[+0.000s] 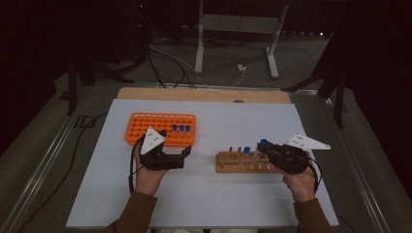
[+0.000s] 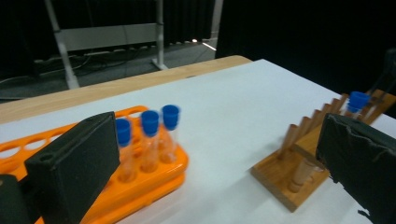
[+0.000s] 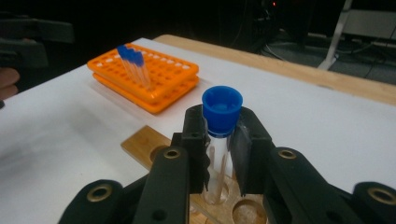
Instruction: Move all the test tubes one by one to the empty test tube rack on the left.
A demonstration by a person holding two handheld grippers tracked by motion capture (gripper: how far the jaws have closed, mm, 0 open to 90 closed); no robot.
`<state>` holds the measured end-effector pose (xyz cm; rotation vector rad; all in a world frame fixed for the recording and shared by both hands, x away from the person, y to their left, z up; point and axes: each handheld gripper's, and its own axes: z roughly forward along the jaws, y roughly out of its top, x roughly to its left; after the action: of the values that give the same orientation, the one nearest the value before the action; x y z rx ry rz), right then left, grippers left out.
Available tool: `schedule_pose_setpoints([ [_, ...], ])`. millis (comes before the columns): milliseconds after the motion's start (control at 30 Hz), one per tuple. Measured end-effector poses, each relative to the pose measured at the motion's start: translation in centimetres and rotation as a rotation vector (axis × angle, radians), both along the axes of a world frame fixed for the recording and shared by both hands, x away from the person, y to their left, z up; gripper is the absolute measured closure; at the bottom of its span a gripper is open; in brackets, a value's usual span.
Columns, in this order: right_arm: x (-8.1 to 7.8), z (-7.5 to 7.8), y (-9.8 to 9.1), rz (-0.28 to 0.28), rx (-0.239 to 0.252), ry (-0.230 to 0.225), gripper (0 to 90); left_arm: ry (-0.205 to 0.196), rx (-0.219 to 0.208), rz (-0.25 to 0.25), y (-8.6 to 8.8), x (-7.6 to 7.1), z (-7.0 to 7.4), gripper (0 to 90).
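My right gripper [image 3: 219,133] is shut on a clear tube with a blue cap [image 3: 222,108], which stands upright. The tube's lower end is at a hole of the wooden rack [image 3: 144,142]; I cannot tell whether it is clear of the hole. In the high view this gripper [image 1: 267,148] is over the right part of the wooden rack [image 1: 228,166], and another blue-capped tube [image 1: 247,150] stands in the rack. My left gripper [image 2: 219,144] is wide open and holds nothing. It hovers between the orange rack [image 2: 140,191] and the wooden rack [image 2: 285,182].
Three blue-capped tubes [image 1: 180,128] stand together in the orange rack [image 1: 145,125], near its right end. Both racks sit on a white sheet [image 1: 209,194] over a wooden tabletop. Cables and metal stand legs [image 1: 199,43] lie on the floor beyond the table.
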<state>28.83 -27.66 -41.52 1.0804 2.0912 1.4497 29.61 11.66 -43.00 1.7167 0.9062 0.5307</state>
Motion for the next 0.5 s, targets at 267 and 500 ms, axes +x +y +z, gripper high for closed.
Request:
schedule_pose_setpoints([
  [267,-1.1,2.0,0.4,0.039,-0.012,-0.046,77.1,-0.001,-0.007,-0.068,-2.1,-0.1,0.7,1.8],
  [500,-1.4,2.3,1.4,0.081,-0.027,-0.039,77.0,0.001,-0.014,-0.122,-4.1,-0.1,0.9,3.5],
])
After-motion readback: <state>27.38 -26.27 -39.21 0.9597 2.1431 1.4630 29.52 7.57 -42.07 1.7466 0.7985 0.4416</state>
